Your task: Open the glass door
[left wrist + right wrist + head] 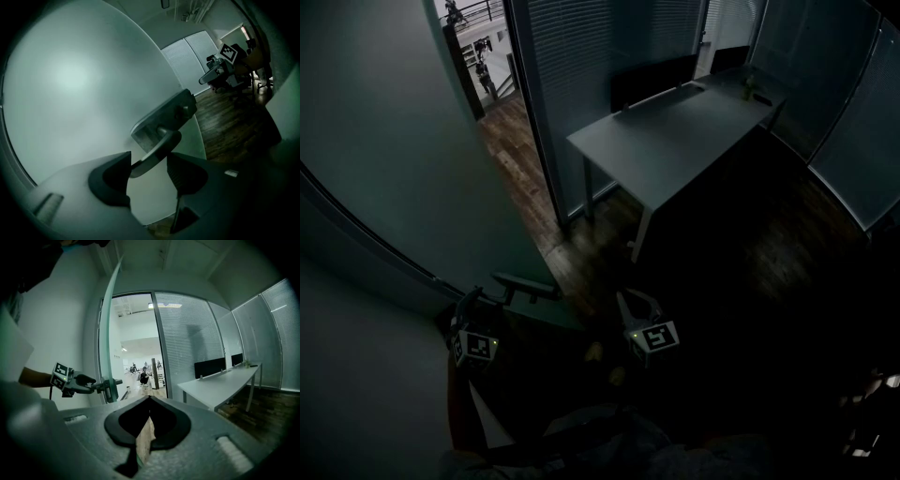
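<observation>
A dim office is shown, laid with a dark wooden floor [525, 178]. A long pale table [675, 131] is set beside partitions [609, 37] covered by closed blinds, and a dark panel [654, 80] is mounted along its far edge. A brightly lit hall [136, 343] is seen beyond.

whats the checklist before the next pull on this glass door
1. Door handle between the left gripper jaws: ok, the lever touches both.
2. Glass door off its frame: ok, the open doorway shows beside its edge.
3. Right gripper free: ok, shut and empty.
4. Desk away from the door: ok.
5. Doorway clear: cannot tell; a person is far beyond it.
</observation>
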The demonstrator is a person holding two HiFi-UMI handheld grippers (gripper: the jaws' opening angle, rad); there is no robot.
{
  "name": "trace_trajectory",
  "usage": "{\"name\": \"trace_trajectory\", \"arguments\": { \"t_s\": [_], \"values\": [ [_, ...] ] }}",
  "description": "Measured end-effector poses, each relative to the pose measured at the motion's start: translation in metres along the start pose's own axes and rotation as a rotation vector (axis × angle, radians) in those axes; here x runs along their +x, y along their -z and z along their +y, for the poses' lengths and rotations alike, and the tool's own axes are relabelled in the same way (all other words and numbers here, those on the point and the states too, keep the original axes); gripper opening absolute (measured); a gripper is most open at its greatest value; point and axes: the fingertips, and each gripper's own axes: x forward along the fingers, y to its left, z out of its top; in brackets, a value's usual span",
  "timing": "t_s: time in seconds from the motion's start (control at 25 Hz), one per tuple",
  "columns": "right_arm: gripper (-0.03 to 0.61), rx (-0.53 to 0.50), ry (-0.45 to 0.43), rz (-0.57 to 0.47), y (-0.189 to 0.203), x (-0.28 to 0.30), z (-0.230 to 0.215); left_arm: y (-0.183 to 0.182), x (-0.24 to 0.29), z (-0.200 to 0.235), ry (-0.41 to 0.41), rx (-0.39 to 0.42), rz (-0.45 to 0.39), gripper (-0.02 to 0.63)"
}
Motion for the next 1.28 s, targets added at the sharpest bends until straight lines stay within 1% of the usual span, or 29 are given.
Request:
{"name": "trace_trajectory", "arguments": {
  "t_s": [0.32,0.56,0.76,1.28],
  "values": [
    [0.002,0.005,0.014,-0.001,0.001,-0.016,0.007,0.011,-0.020,-0.005,-0.005,0.007,0.010,0.241],
    [0.002,-0.008,0.021,-0.013,0.000,-0.019,0.020,0.018,-0.033,-0.009,-0.009,0.017,-0.002,0.239],
    [0.002,-0.004,0.042,-0.011,0.001,-0.027,0.031,0.019,-0.043,-0.009,0.003,0.022,-0.006,0.239],
    [0.002,0.013,0.094,-0.020,0.014,-0.055,0.066,0.037,-0.074,-0.018,0.041,0.050,-0.024,0.239]
  ]
}}
